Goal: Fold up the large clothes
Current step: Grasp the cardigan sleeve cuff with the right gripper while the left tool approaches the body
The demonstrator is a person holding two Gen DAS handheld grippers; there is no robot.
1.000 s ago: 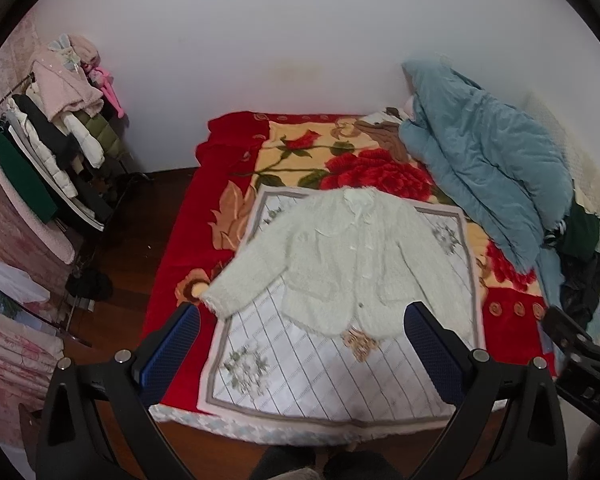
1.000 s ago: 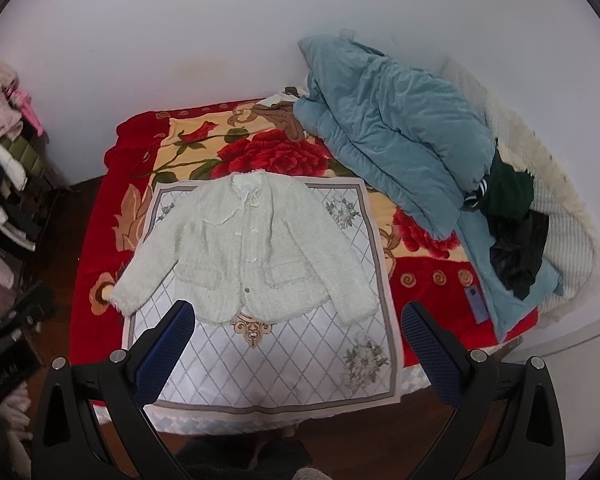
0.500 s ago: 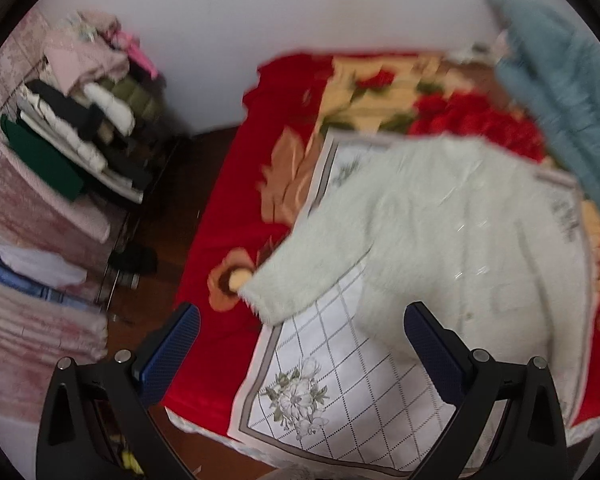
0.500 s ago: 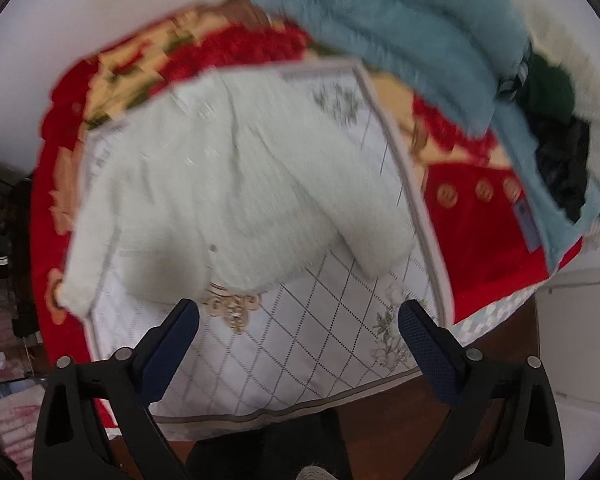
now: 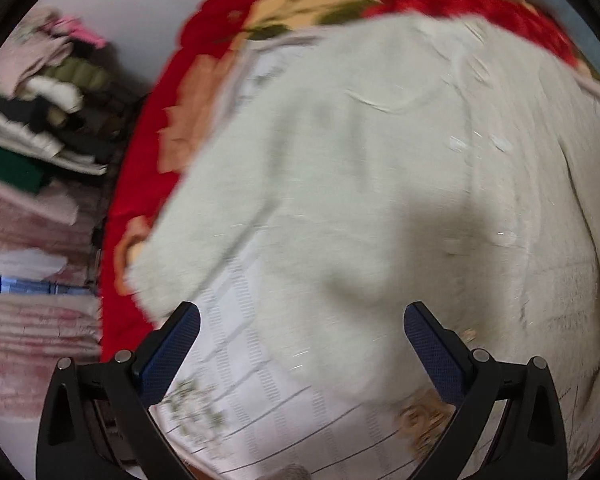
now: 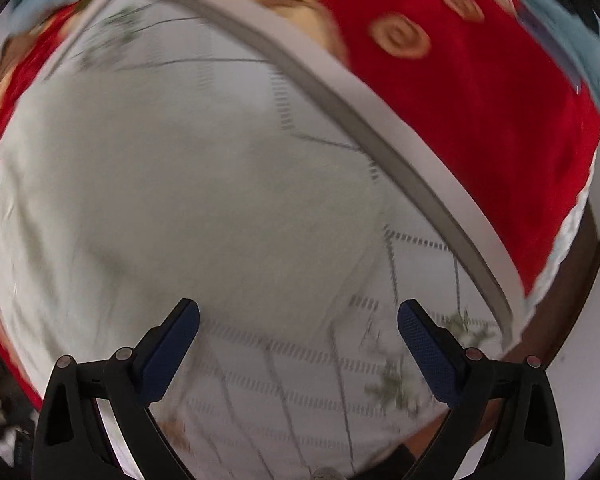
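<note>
A fluffy white jacket (image 5: 380, 160) lies spread flat on a white checked cloth (image 5: 284, 412) over a red floral blanket (image 5: 148, 128). My left gripper (image 5: 300, 320) is open and empty, close above the jacket's left sleeve and lower hem. The jacket also shows in the right wrist view (image 6: 160, 200), where my right gripper (image 6: 298, 316) is open and empty, close above the right sleeve end and the cloth (image 6: 340, 360). Both views are blurred by motion.
A rack of hanging clothes (image 5: 40, 120) stands left of the bed. The cloth's grey border (image 6: 380, 140) runs diagonally, with red blanket (image 6: 480, 120) beyond it. A blue quilt (image 6: 572, 32) lies at the far right. Dark floor (image 6: 572, 300) shows past the bed edge.
Both grippers have dropped from high above the bed to just over the jacket, the left toward its left sleeve, the right toward its right sleeve. Both stay open.
</note>
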